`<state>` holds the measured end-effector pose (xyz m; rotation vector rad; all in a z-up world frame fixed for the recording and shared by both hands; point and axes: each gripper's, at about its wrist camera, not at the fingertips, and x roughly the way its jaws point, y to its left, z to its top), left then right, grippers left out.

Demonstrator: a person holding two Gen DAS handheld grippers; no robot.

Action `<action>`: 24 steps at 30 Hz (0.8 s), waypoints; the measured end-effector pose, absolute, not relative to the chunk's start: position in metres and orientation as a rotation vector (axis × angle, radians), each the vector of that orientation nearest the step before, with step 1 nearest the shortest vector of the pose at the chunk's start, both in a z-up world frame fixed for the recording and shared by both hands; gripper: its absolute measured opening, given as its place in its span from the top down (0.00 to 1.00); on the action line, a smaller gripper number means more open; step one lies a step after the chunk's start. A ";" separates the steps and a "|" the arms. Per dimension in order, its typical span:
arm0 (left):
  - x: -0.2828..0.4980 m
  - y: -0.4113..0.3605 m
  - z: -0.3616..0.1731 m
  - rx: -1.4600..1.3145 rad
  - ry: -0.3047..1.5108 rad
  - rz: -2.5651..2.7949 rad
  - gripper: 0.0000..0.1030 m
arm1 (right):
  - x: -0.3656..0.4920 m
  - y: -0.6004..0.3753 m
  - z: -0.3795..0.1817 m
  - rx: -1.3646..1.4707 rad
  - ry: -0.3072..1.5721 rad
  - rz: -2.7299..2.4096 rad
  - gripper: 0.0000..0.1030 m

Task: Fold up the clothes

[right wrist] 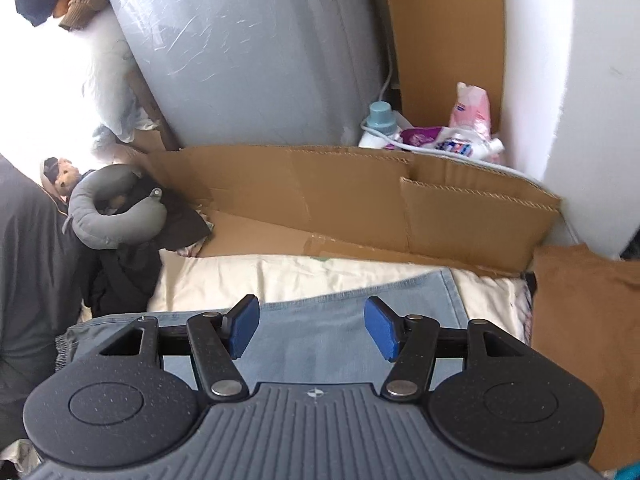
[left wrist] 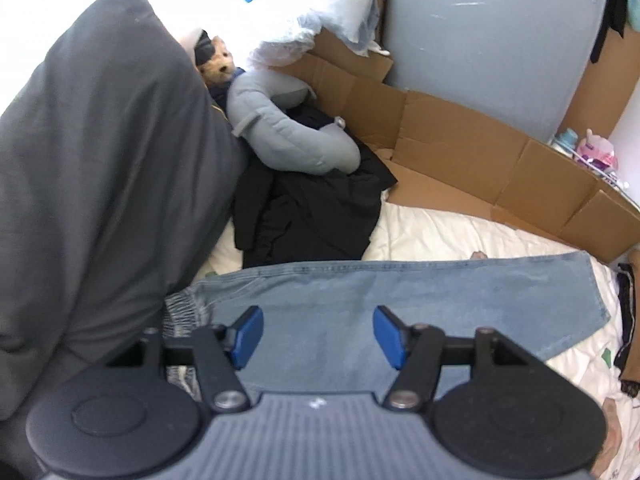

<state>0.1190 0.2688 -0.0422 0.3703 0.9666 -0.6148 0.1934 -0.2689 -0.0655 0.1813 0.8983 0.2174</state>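
A pair of light blue jeans (left wrist: pixel 400 296) lies flat across the cream bedsheet (left wrist: pixel 440 232), folded lengthwise, with the elastic waistband (left wrist: pixel 184 308) at the left and the leg hem at the right. My left gripper (left wrist: pixel 318 336) is open and empty, hovering over the jeans near the waistband end. In the right wrist view the jeans (right wrist: pixel 340 320) run under my right gripper (right wrist: pixel 312 328), which is open and empty above the leg part, with the hem (right wrist: pixel 452 296) just to its right.
A large dark grey pillow (left wrist: pixel 100 180) stands at the left. Black clothes (left wrist: pixel 308 216), a grey neck pillow (left wrist: pixel 288 136) and a teddy bear (left wrist: pixel 218 62) lie behind the jeans. Flattened cardboard (left wrist: pixel 480 160) lines the far side. A brown garment (right wrist: pixel 580 320) lies at the right.
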 end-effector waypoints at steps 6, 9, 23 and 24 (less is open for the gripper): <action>0.099 0.285 -0.027 0.377 0.996 -0.599 0.33 | 0.161 -0.262 -0.056 0.180 0.938 0.264 0.32; 0.088 0.291 -0.022 0.380 1.015 -0.596 0.32 | 0.142 -0.263 -0.050 0.187 0.951 0.274 0.32; 0.056 0.336 0.012 0.285 1.049 -0.566 0.24 | 0.063 -0.271 -0.002 0.167 0.913 0.311 0.26; 0.054 0.340 0.013 0.281 1.049 -0.562 0.24 | 0.058 -0.272 0.000 0.170 0.911 0.318 0.26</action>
